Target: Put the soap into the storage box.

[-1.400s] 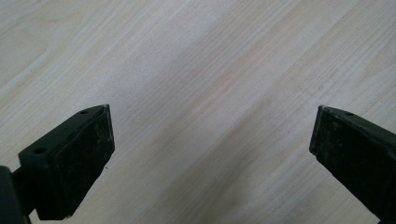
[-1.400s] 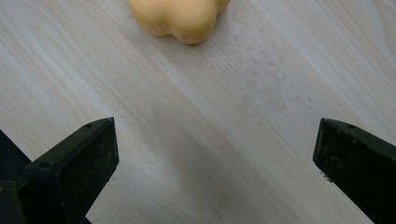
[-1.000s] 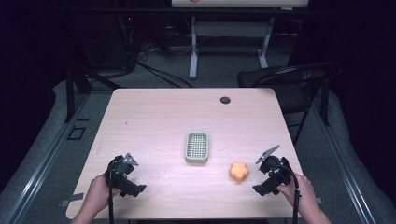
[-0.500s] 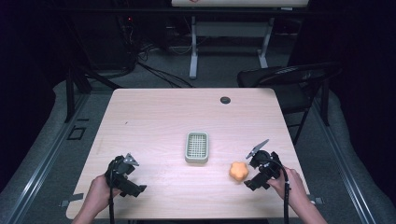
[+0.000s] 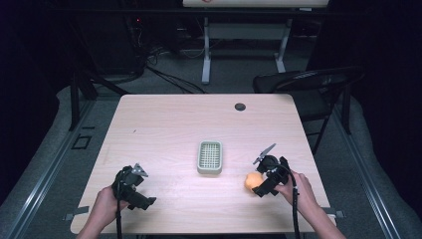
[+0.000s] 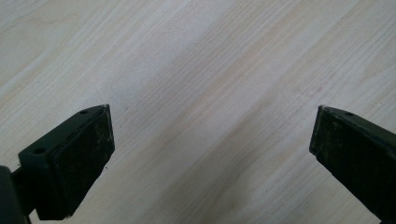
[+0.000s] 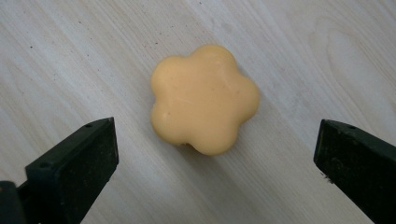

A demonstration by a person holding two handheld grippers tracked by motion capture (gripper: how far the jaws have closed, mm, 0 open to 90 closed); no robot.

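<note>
An orange flower-shaped soap [image 5: 253, 181] lies flat on the wooden table [image 5: 169, 124], right of centre near the front. My right gripper [image 5: 260, 185] hovers just over it, open; in the right gripper view the soap [image 7: 203, 99] sits just beyond and between the two wide-apart jaws, untouched. A small pale green soap dish [image 5: 209, 157] with a gridded inside rests at the table's middle, left of the soap. My left gripper [image 5: 133, 191] is held low at the front left, open; in the left gripper view its jaws frame bare wood [image 6: 210, 93].
A small black round disc [image 5: 240, 106] lies near the table's far edge. A dark folding chair [image 5: 308, 87] stands off the far right corner. White desk legs and cables fill the floor behind the table.
My right gripper has moved left from the table's right edge to the soap, now partly covering it from above. The left gripper has stayed where it was.
</note>
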